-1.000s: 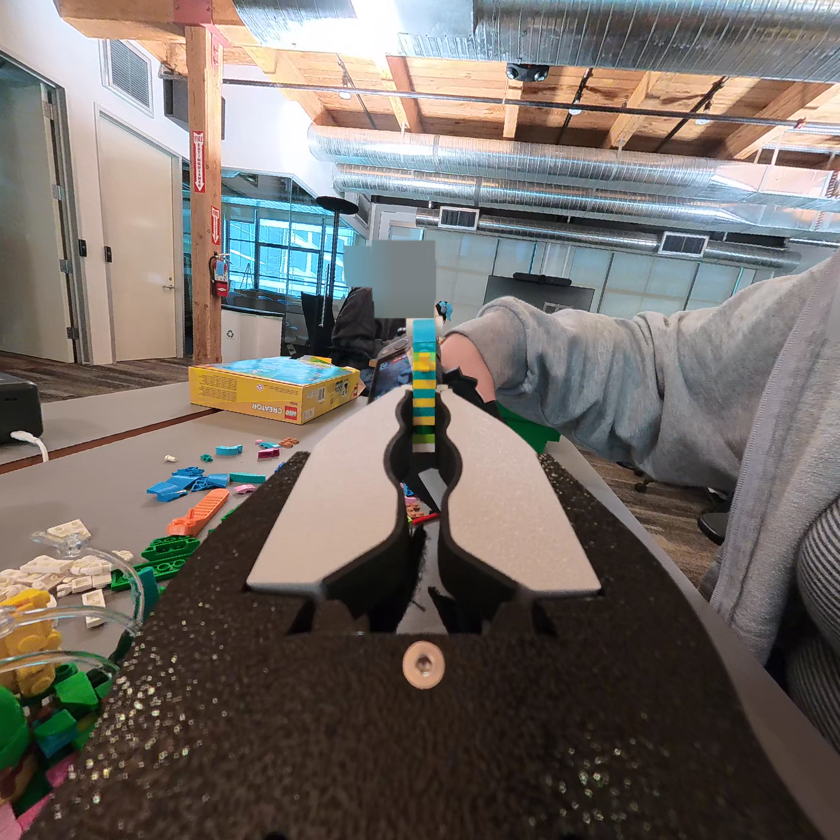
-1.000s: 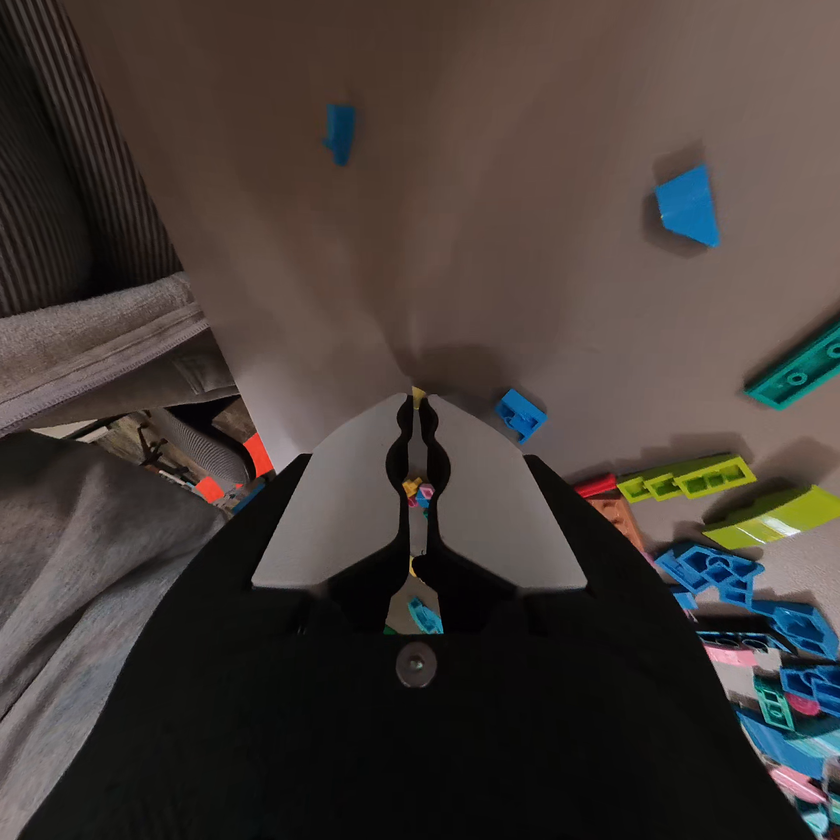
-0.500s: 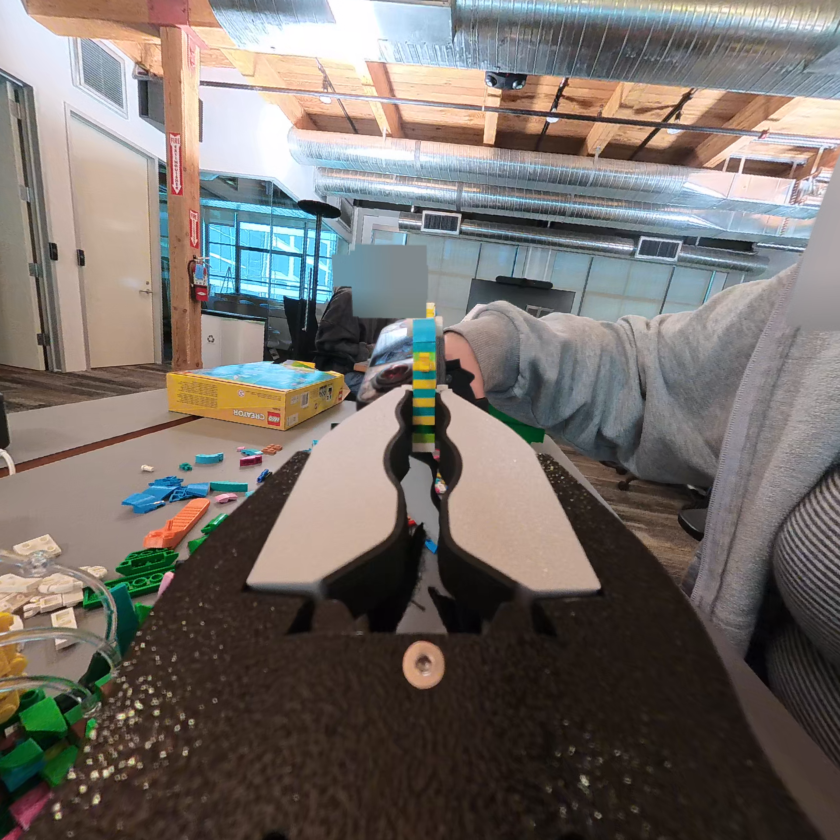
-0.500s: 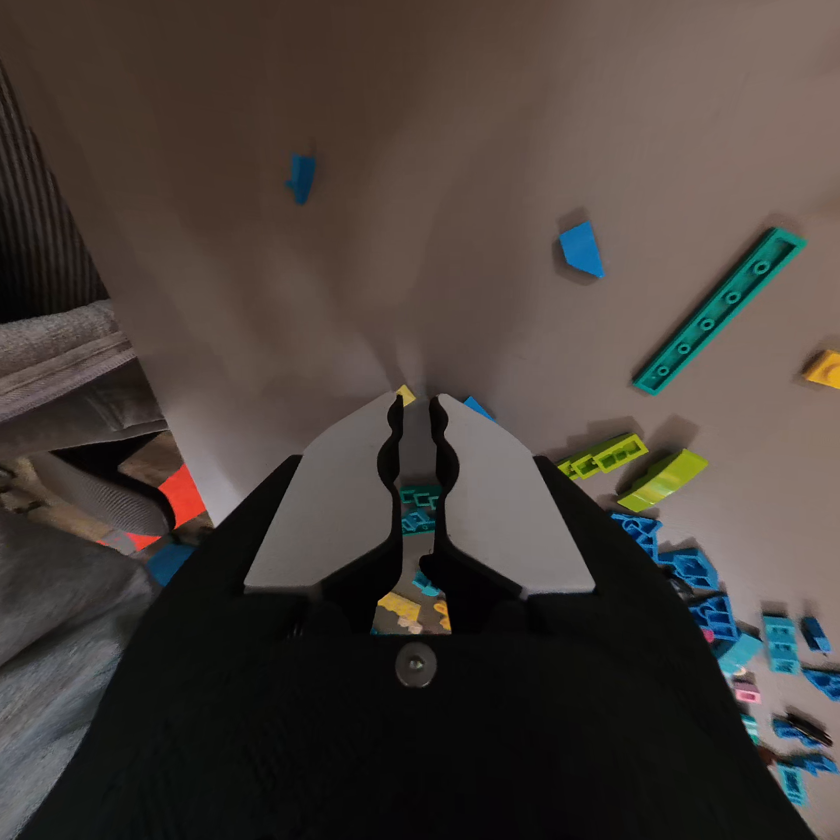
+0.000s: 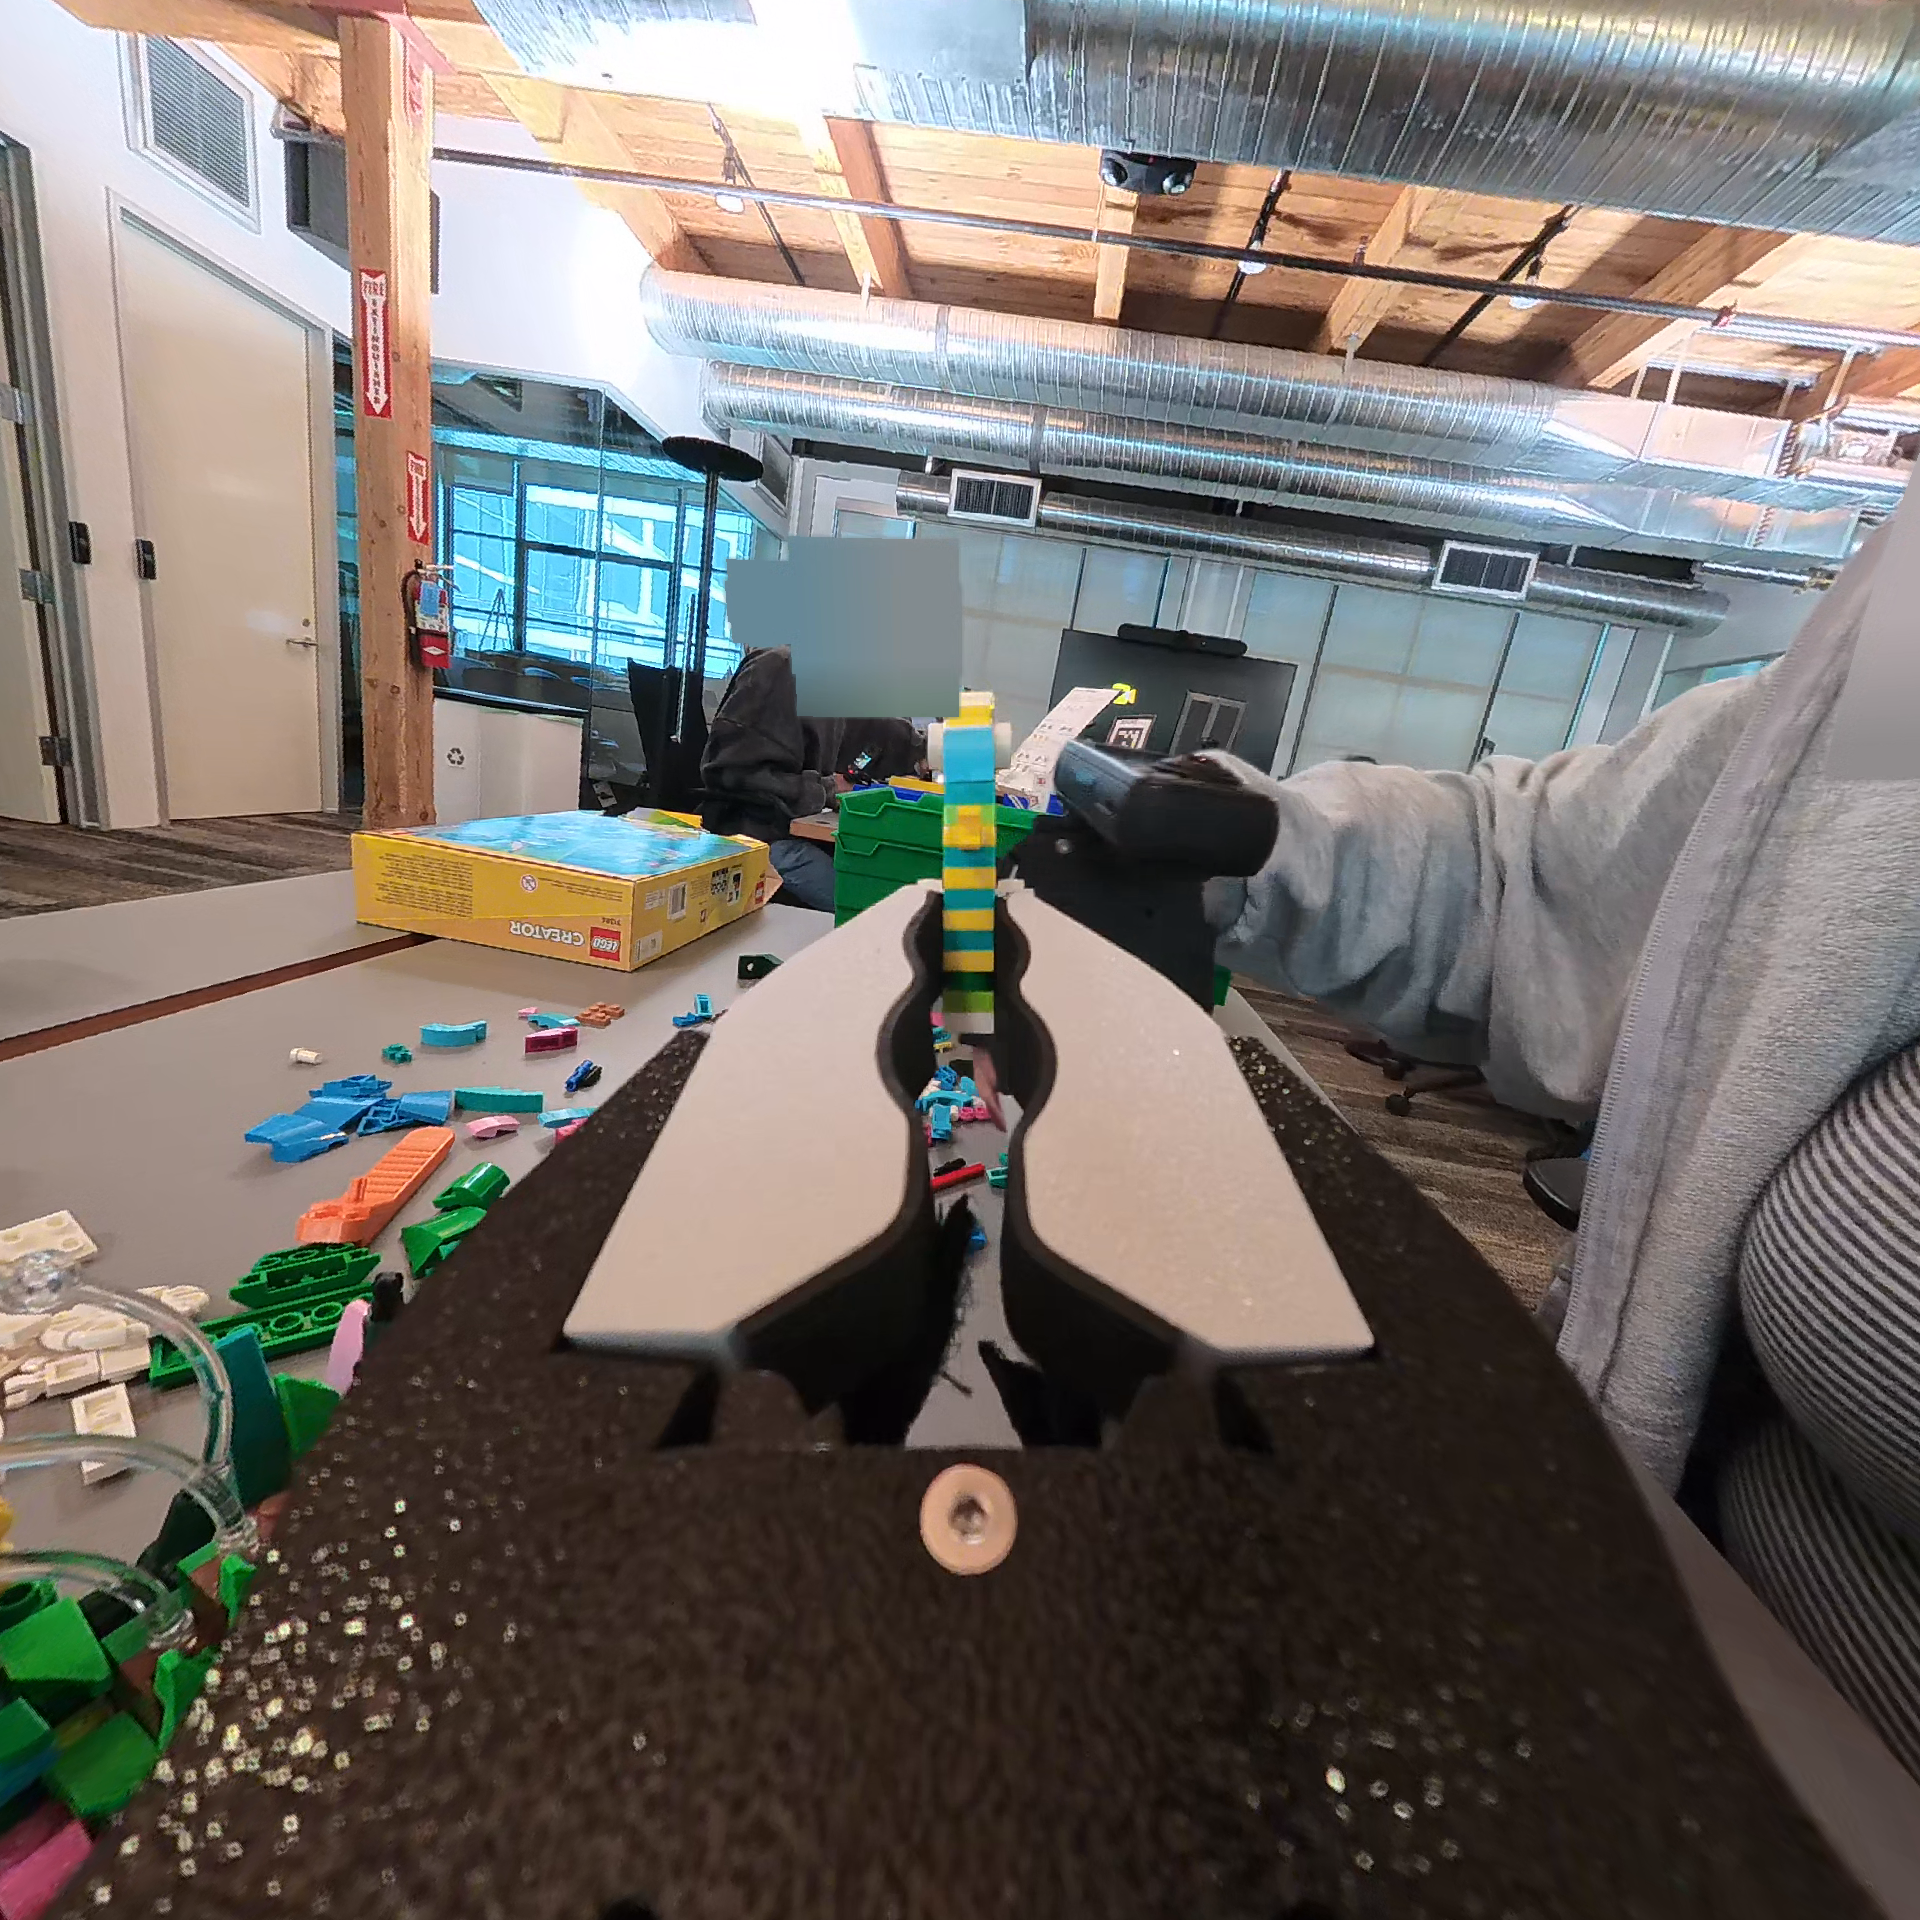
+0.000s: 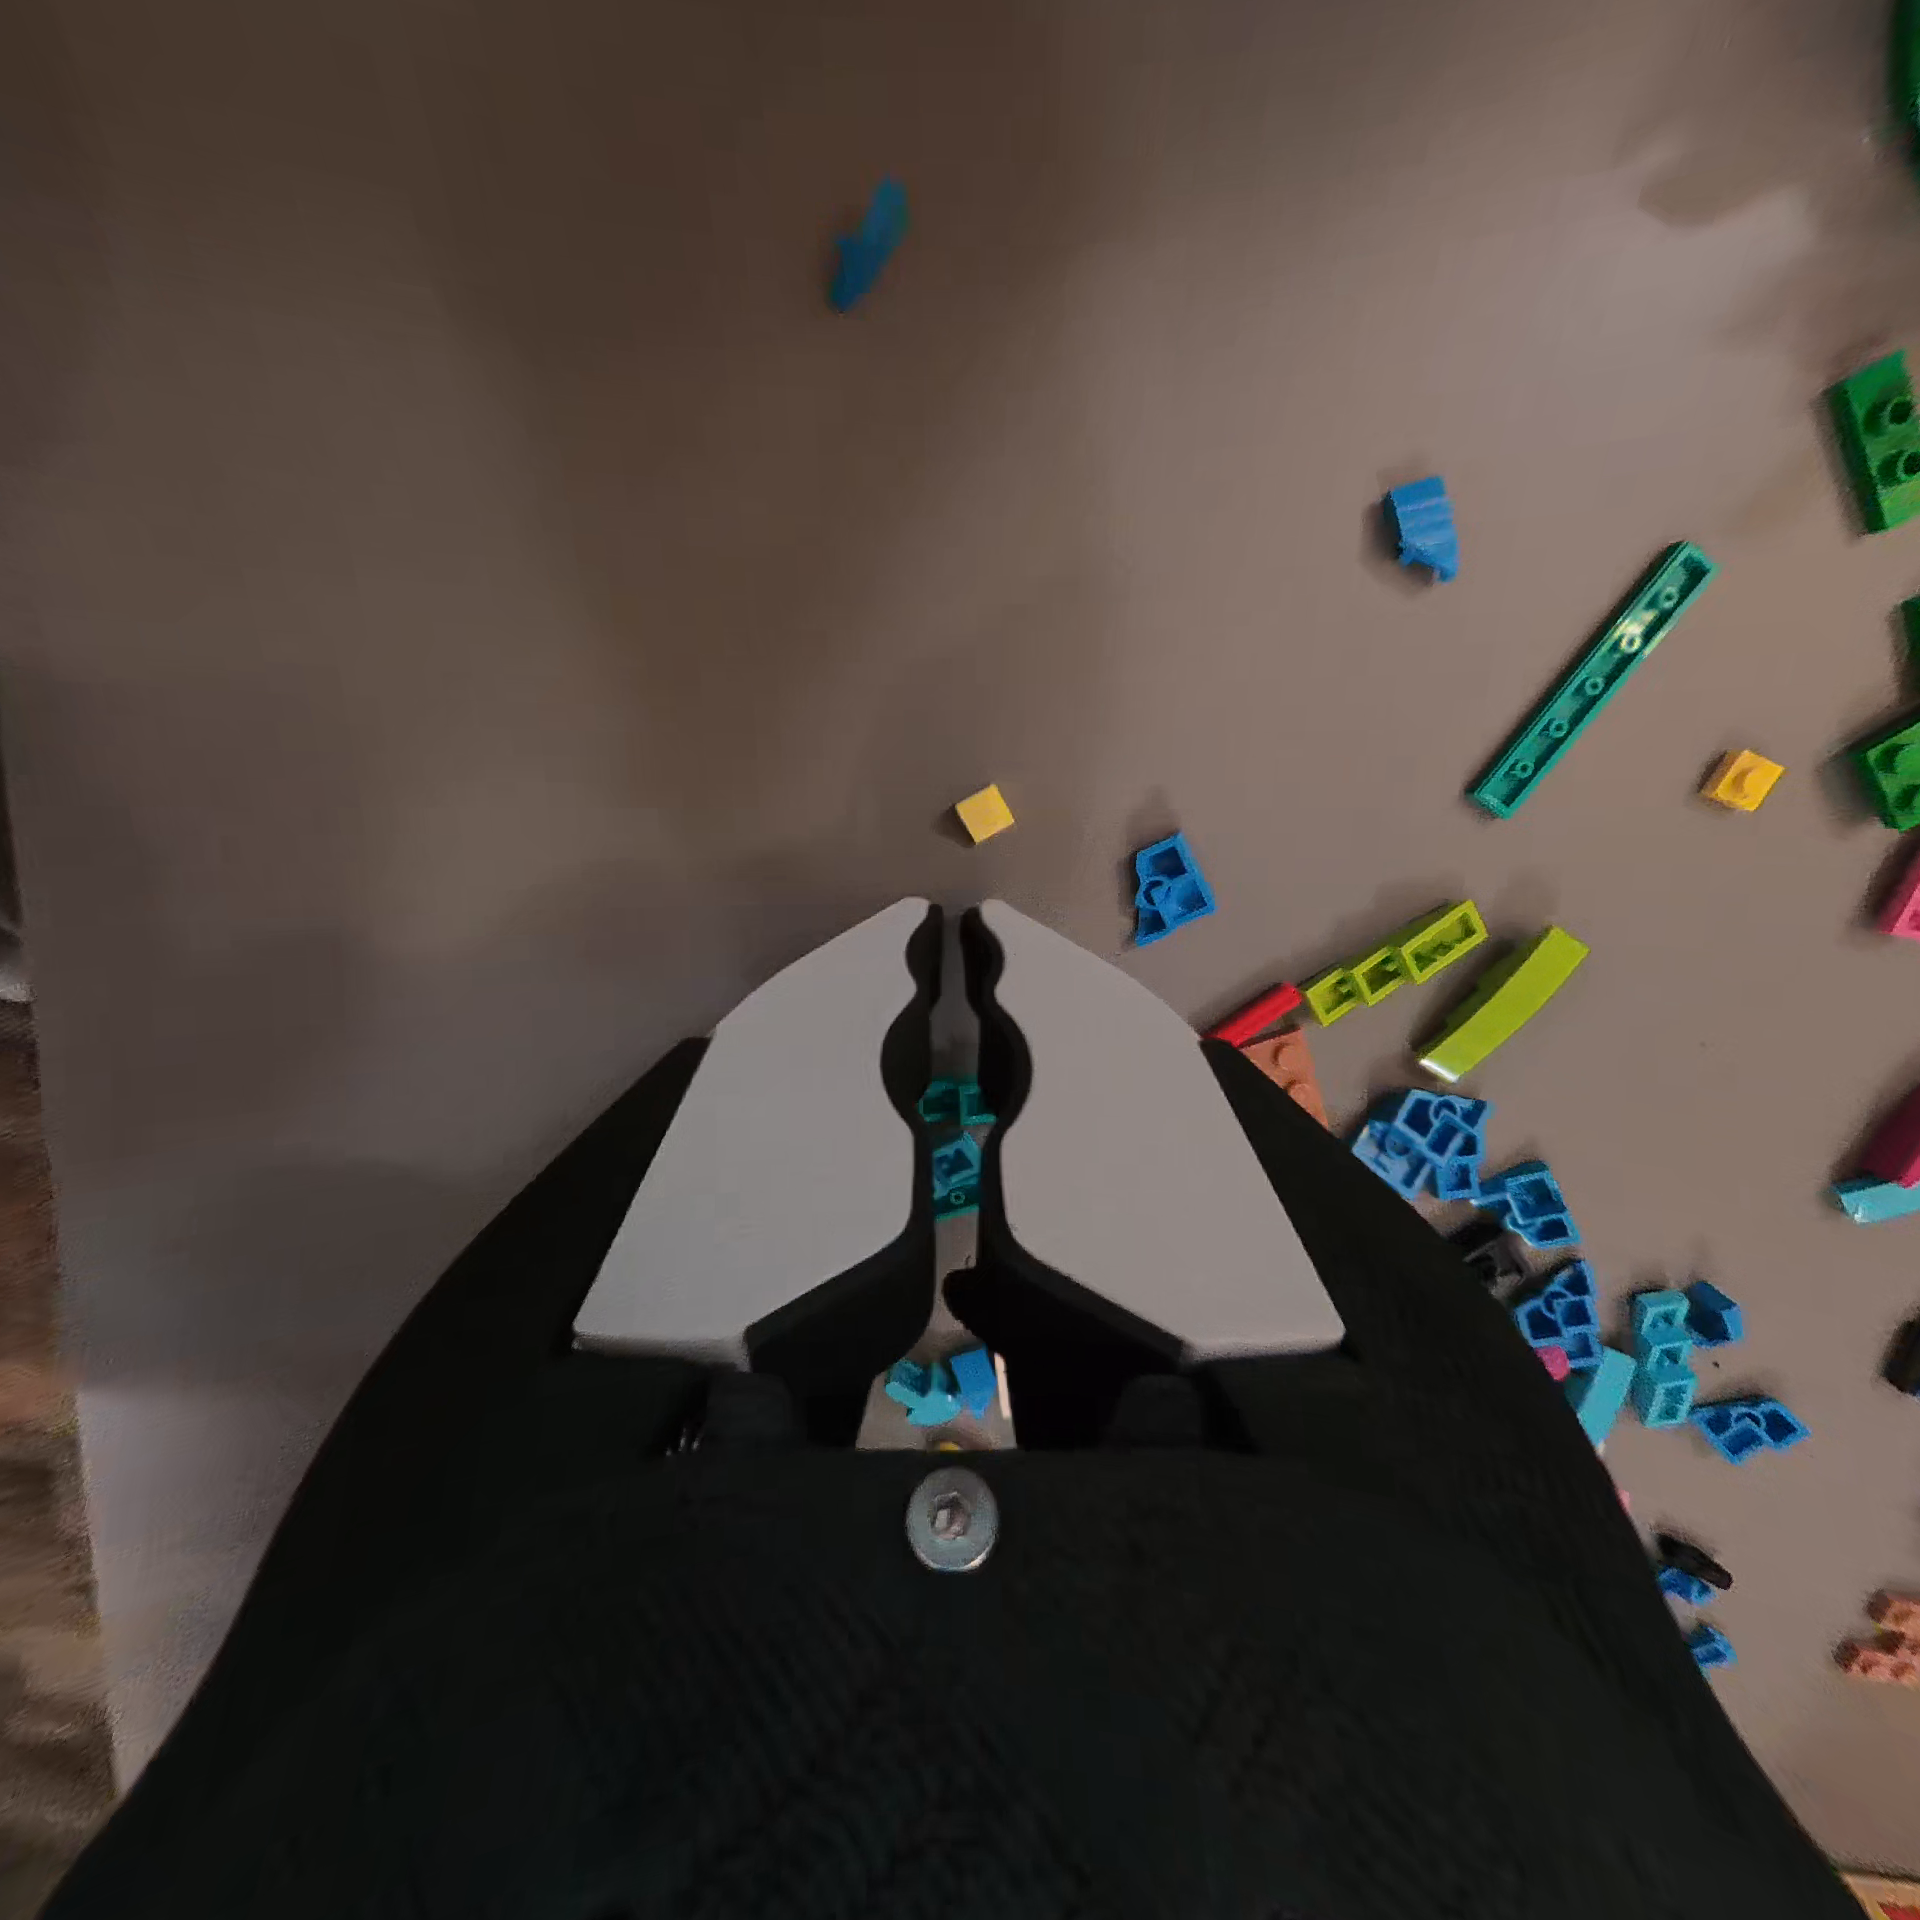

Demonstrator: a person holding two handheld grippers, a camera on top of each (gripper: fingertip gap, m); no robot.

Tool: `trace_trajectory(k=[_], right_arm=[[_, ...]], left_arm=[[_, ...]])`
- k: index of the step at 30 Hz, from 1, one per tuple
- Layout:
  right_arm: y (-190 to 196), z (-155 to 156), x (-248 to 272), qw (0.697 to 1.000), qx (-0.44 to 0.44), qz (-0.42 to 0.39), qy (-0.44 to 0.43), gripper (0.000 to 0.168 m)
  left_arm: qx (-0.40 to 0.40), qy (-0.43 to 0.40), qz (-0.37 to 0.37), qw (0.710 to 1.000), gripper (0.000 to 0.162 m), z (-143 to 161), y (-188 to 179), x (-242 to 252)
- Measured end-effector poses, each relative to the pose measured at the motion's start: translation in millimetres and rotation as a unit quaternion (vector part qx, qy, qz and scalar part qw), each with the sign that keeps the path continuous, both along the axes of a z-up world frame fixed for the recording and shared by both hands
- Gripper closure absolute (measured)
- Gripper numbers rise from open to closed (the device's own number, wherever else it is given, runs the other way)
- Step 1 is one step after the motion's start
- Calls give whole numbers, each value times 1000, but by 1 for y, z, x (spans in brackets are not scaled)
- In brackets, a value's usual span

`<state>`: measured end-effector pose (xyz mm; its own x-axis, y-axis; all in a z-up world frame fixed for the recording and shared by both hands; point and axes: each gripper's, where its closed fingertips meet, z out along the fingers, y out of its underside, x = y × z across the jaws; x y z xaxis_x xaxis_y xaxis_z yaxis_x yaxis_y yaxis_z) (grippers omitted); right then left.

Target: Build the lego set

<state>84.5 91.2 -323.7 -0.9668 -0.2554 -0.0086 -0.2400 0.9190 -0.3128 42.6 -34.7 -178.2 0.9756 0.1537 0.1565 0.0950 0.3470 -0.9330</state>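
Note:
My left gripper (image 5: 968, 896) is shut on a thin striped lego stack (image 5: 968, 821) of teal, yellow and green layers. It holds the stack upright above the grey table (image 5: 156, 1049). My right gripper (image 6: 953, 912) hangs over the table with its jaws closed to a thin slit and nothing between them. A small yellow tile (image 6: 984, 812) lies on the table just ahead of its tips, with a blue piece (image 6: 1172, 889) to the right. In the left wrist view the right gripper (image 5: 1132, 831) shows just right of the stack, held by a hand in a grey sleeve.
Loose pieces lie to the right of the right gripper: a long teal plate (image 6: 1590, 681), lime bricks (image 6: 1392, 961) and a heap of blue bricks (image 6: 1538, 1226). On the left side are an orange brick separator (image 5: 376, 1184), a yellow box (image 5: 551, 894) and green bins (image 5: 894, 842). Left tips to right tips: about 20 cm. To reach the long teal plate (image 6: 1590, 681) in a straight line is about 10 cm for my right fingers, about 15 cm for my left.
The right gripper has drawn back from the table; the yellow tile at its tips now lies clear ahead. Its jaws widened, then narrowed again. The left gripper still holds the stack.

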Motion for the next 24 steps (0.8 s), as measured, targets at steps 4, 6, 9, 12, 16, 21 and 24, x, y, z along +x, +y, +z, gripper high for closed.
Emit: trace_trajectory(k=[4,6,9,12,16,21,24], right_arm=[[-5,-1,0,999,-32,-6,16,167],[-8,-1,0,999,-47,-5,20,168],[-12,-1,0,998,-60,-7,23,168],[-19,-1,2,997,-74,-19,13,168],[-25,5,-1,995,-97,-38,9,161],[-26,7,-4,992,-110,-56,-9,156],[-29,8,-2,990,-120,-69,-33,157]], left_arm=[[0,-1,0,1000,154,0,0,0],[0,-2,-1,1000,154,0,0,0],[-2,-2,-3,1000,154,-1,1,1],[-3,-2,-4,1000,154,-1,1,1],[-4,-4,-6,1000,154,-2,2,1],[-4,-4,-6,1000,154,-2,2,1],[-3,-5,-7,1000,154,-2,2,1]])
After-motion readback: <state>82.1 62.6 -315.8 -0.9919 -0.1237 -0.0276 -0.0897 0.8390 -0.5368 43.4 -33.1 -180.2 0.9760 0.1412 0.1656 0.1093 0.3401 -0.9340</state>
